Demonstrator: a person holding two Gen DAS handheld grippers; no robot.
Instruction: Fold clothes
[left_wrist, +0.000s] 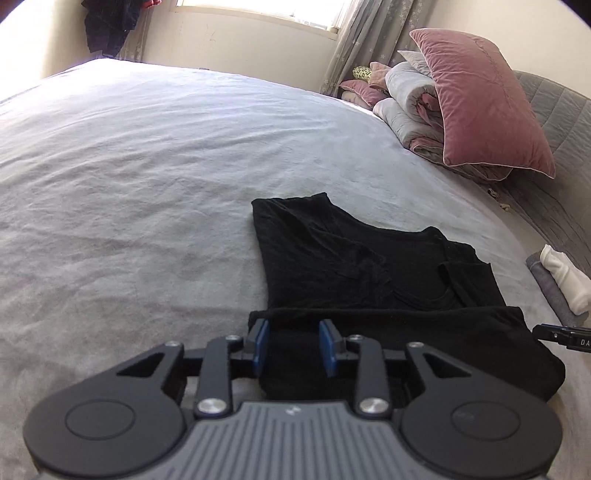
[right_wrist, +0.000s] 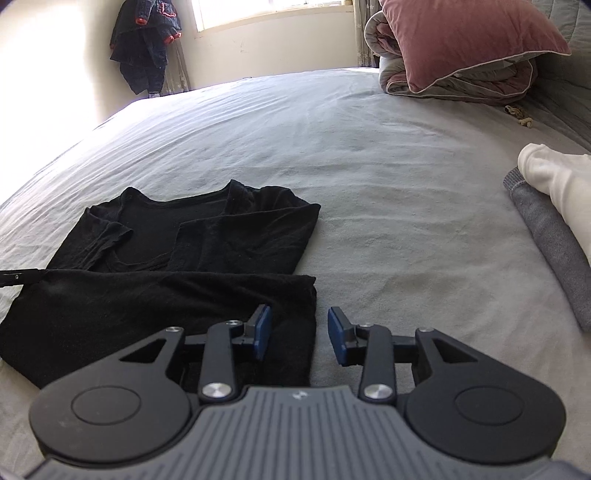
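Note:
A black T-shirt (left_wrist: 369, 266) lies on the grey bed sheet (left_wrist: 129, 184), sleeves folded in and its lower part doubled into a thick band nearest me. My left gripper (left_wrist: 293, 332) is open at the band's left end, with black cloth lying between its blue pads (left_wrist: 260, 336). My right gripper (right_wrist: 300, 326) is open at the band's right end; the shirt (right_wrist: 184, 236) edge runs between its fingers, with the left pad (right_wrist: 263, 325) over cloth and the right one over bare sheet (right_wrist: 369, 166). Each view catches the other gripper's tip at the band's far end.
A pink pillow (left_wrist: 480, 99) leans on a folded duvet (left_wrist: 410, 107) against the grey headboard (left_wrist: 554, 122). A folded grey garment (right_wrist: 554, 236) with a white one (right_wrist: 554, 181) on it lies at the right. Dark clothes (right_wrist: 144, 48) hang beside the window.

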